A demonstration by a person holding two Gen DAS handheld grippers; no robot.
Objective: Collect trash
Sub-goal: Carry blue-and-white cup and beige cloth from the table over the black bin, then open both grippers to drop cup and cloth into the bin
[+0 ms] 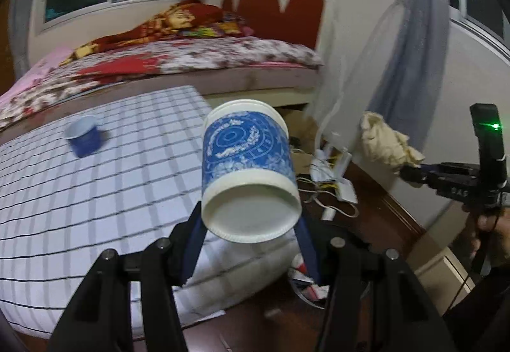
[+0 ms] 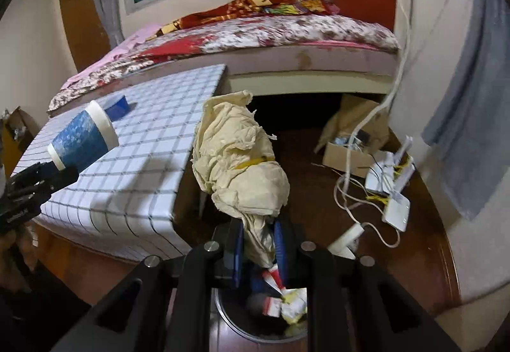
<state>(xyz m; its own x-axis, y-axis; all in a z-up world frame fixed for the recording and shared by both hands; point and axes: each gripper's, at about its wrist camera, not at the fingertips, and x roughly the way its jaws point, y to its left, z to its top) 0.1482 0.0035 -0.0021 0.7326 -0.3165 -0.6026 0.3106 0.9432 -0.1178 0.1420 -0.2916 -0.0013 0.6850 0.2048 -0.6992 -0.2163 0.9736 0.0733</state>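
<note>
My left gripper (image 1: 250,243) is shut on a blue-and-white paper cup (image 1: 247,173), held on its side above the table's near corner; the cup also shows in the right wrist view (image 2: 81,140). My right gripper (image 2: 258,243) is shut on a crumpled beige paper wad (image 2: 239,160), held over a round trash bin (image 2: 271,317) that holds wrappers. The wad and right gripper show at the right of the left wrist view (image 1: 389,141). A second blue cup (image 1: 83,136) lies on the checked table (image 1: 95,192).
A bed (image 2: 255,33) with floral bedding stands behind the table. A cardboard box (image 2: 350,144), white cables and white adapters (image 2: 392,192) lie on the dark wood floor at the right. A grey curtain (image 1: 411,65) hangs by the wall.
</note>
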